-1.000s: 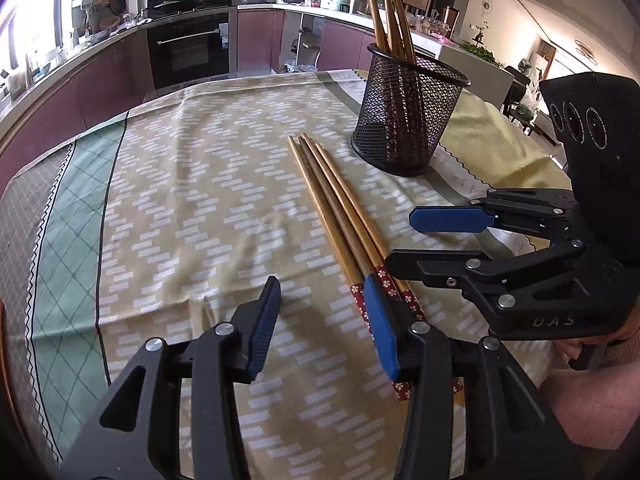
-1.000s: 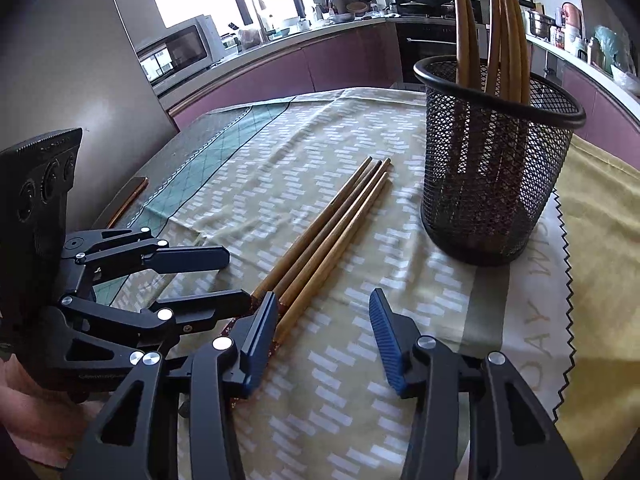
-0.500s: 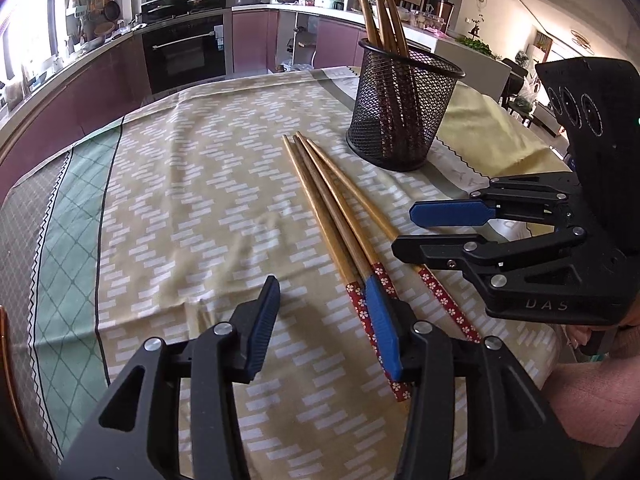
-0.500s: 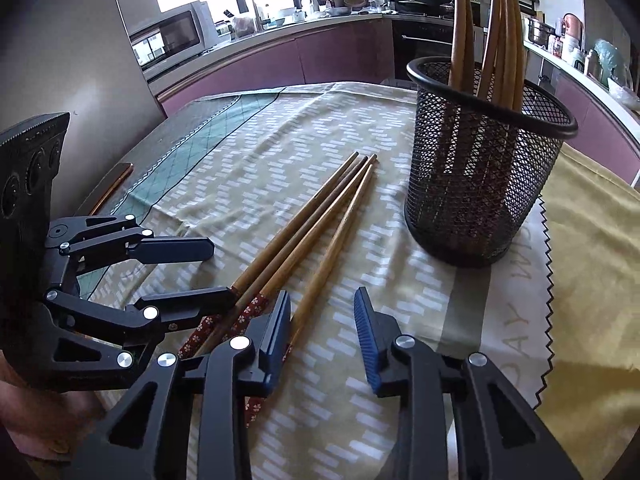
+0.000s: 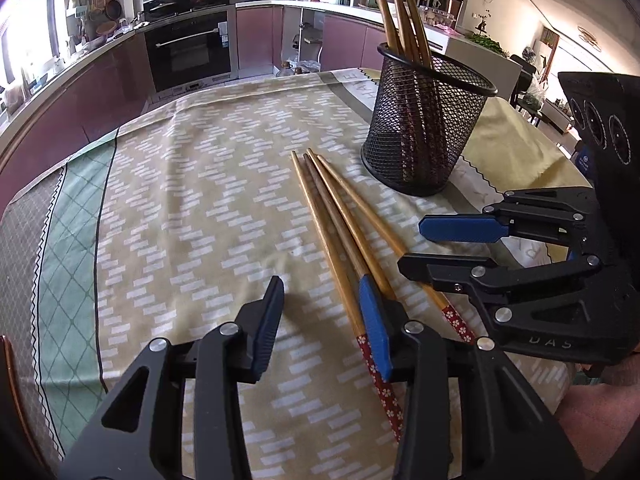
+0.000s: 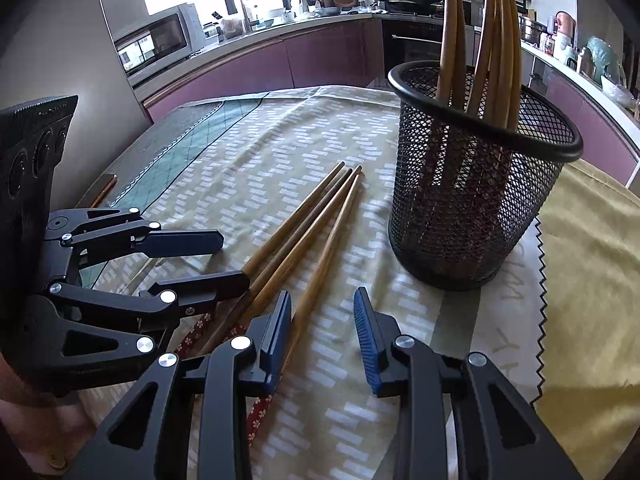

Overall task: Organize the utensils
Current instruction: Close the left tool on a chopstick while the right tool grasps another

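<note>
Several wooden chopsticks [image 5: 340, 220] with red flowered ends lie side by side on the tablecloth, one of them splayed off to the right [image 6: 320, 276]. My left gripper [image 5: 322, 324] is low over their red ends. Its jaws are closing, with the leftmost chopstick just inside its right pad and not pinched. My right gripper [image 6: 322, 334] is open, with the splayed chopstick next to its left pad. Each gripper shows in the other's view [image 6: 228, 260] [image 5: 414, 246]. A black mesh holder [image 5: 424, 128] [image 6: 472, 192] stands upright beyond them with several chopsticks in it.
A patterned beige and green tablecloth [image 5: 192, 208] covers the table, with a yellow cloth [image 6: 592, 248] under and right of the holder. Kitchen counters and an oven run behind the table. A pink sleeve [image 5: 596, 412] is at the lower right behind the right gripper.
The right gripper's jaws have narrowed, and one chopstick has splayed away from the bundle. The left gripper has slid a little along the table and its jaws have narrowed slightly.
</note>
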`<state>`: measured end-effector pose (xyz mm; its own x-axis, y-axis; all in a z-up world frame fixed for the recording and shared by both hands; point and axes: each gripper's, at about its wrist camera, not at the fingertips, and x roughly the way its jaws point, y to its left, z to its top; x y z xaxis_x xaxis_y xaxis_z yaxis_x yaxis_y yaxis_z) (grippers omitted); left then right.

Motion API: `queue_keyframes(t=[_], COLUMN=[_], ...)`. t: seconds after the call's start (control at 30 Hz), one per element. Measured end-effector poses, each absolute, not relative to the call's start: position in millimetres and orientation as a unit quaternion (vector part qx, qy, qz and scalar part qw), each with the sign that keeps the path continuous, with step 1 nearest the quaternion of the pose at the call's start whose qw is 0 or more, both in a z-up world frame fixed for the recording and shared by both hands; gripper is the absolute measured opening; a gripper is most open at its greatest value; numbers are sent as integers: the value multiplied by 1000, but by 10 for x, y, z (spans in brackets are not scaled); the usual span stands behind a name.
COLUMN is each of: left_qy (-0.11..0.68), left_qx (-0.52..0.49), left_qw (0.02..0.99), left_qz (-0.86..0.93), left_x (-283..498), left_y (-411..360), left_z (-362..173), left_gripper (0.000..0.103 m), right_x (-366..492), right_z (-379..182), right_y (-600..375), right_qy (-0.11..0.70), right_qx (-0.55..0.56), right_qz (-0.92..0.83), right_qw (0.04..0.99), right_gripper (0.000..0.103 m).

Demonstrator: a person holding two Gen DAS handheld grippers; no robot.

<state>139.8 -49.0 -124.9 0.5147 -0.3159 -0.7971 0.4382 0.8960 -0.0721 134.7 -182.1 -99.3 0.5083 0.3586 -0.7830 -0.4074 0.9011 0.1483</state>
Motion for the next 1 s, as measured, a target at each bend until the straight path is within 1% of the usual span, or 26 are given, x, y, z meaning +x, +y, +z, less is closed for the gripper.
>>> queue_keyframes(t=[0.23,0.4,0.57,0.63,0.8,1.0], left_qy=[446,449,451,452,453,451], left_qx=[74,66,62,59,45,23], left_qw=[866,866,866,865,867,870], left_qz=[-214,-210,-207,-209,-204,-199], left_x=[1538,1672,1740,1749,1749,1733], left_y=[-533,-563,-597,-608,-601,-543], left_z=[-1266,-1277,-1280,-1284,-1297,-1282], left_gripper=[32,28,19,12,9,8], right_x=[1455,1508,1544,1546,1541,1510], right_z=[-1001,-1005,-1014,-1016,-1018,-1006], right_y=[-1807,-1820,-1884,-1899,-1986,-2059], right_qy=[440,440,441,441,444,442], right_qx=[-26,-22,-3,2,24,39], right_qz=[214,210,208,208,209,211], right_qw=[872,873,873,873,871,871], right_gripper=[29,22,15,14,7,6])
